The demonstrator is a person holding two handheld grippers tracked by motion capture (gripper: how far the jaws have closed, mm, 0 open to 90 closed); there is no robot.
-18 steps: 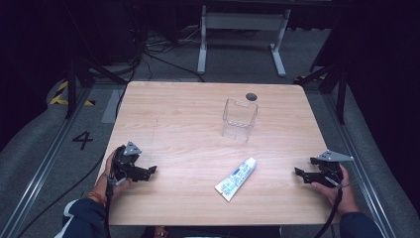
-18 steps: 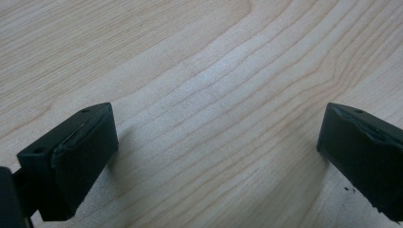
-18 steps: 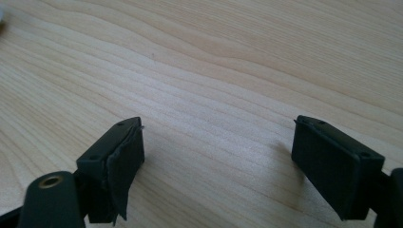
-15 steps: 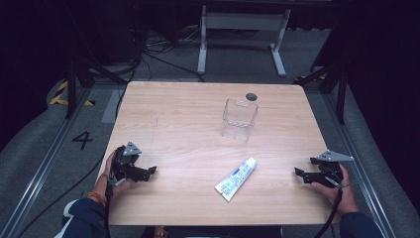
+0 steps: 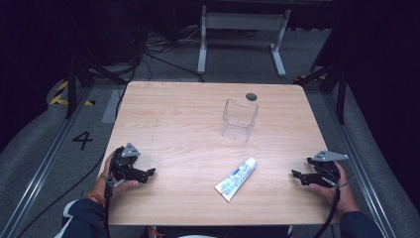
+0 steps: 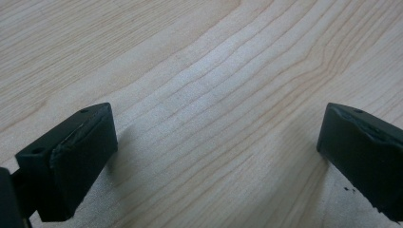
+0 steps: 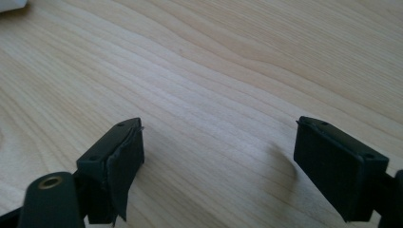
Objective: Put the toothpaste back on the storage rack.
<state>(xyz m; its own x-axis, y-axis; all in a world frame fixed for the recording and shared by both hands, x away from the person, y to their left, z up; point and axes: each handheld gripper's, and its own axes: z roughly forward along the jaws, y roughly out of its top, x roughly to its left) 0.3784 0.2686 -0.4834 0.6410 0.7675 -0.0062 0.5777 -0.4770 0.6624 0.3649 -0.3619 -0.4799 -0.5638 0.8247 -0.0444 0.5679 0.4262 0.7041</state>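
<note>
A white toothpaste tube (image 5: pixel 236 178) lies flat on the wooden table (image 5: pixel 188 129), near its front edge and right of centre. Behind it stands a clear plastic box (image 5: pixel 239 119), upright and empty. My left gripper (image 5: pixel 150 173) rests on the table at the front left, held by a hand, jaws open and pointing right. In the left gripper view its jaws stand wide apart over bare wood, left gripper (image 6: pixel 216 152). My right gripper (image 5: pixel 296 176) rests at the front right, jaws open and pointing left toward the tube. The right gripper (image 7: pixel 218 161) has nothing between its jaws.
A small dark round hole (image 5: pixel 251 96) sits in the table behind the box. Grey carpet with cables and a white metal frame (image 5: pixel 242 22) lies beyond the far edge. A floor mark "4" (image 5: pixel 82 139) is at the left.
</note>
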